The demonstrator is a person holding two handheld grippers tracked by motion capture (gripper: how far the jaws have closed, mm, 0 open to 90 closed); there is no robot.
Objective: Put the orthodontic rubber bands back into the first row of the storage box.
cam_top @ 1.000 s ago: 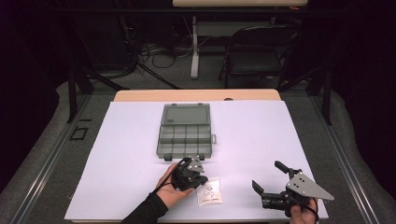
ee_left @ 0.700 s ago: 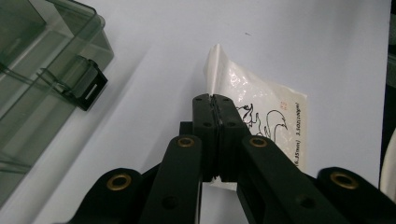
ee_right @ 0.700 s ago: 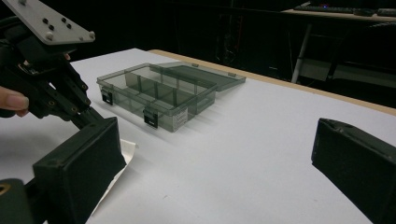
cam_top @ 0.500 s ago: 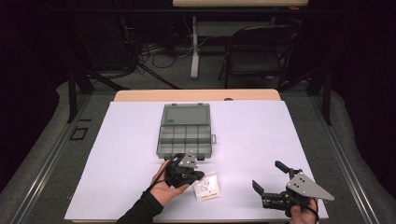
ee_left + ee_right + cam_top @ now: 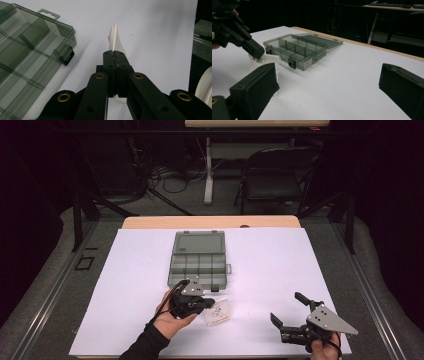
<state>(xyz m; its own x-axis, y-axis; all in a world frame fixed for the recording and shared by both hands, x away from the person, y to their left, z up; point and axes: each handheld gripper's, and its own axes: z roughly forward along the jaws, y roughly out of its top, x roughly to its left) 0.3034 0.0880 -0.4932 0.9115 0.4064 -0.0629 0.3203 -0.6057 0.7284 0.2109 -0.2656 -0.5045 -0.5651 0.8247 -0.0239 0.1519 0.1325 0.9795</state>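
Since a second ago my left gripper (image 5: 202, 304) has come up off the worktop (image 5: 140, 270), and the small white packet (image 5: 218, 311) has come up with it by one edge, just in front of the compartment box (image 5: 197, 265), near its latch. My left jaws are pressed fully together on that edge, the thin sheet standing up between them in the left gripper view (image 5: 114, 41). My right gripper (image 5: 292, 322) rests well to the right of the box with its jaws spread wide, holding nothing. I judge the packet very light, soft and floppy, probably slick film with something small inside, so it will sag and swing from the pinch. I would keep hold at the flat edge, not over the printed middle, and grip deep enough that it cannot slide out.
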